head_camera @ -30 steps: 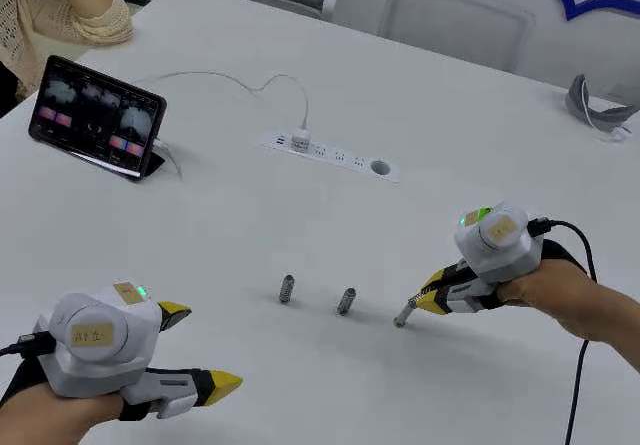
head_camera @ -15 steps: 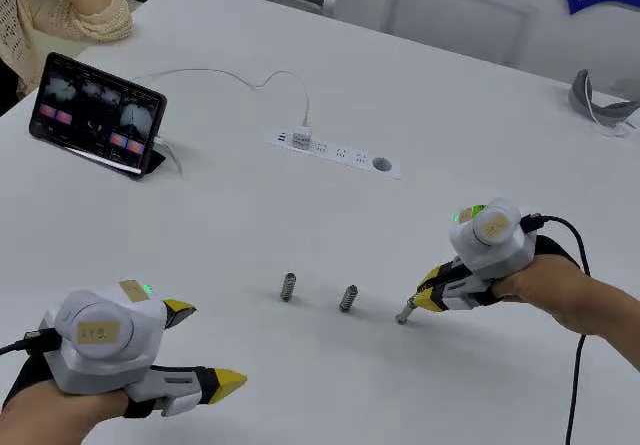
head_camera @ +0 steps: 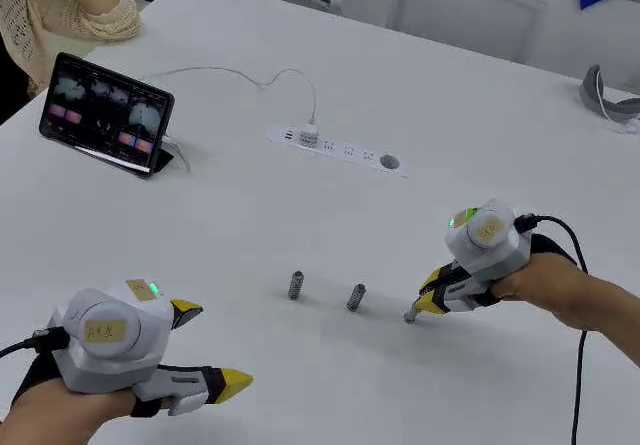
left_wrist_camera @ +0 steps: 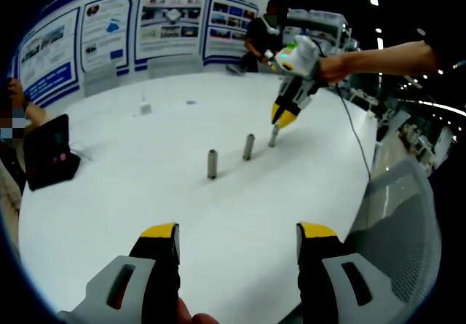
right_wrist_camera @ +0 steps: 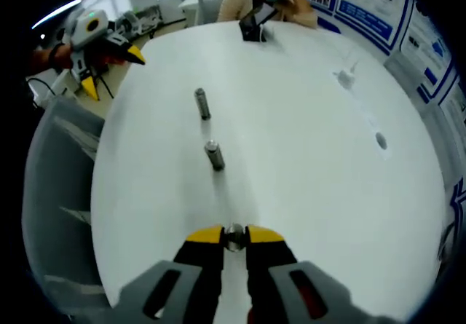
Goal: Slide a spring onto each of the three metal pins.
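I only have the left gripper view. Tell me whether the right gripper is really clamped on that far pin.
Observer: Yes. In the right gripper view, the right gripper is shut on the third pin, whose round metal top sits between the yellow tips.
Operator: Now check the other two pins for springs.
Observer: In the head view, the left pin and the middle pin both look ribbed with coils, so they are likely done.

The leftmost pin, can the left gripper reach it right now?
Probably yes: the left gripper is open, and bare table lies between it and the leftmost pin; the right gripper holds the far pin.
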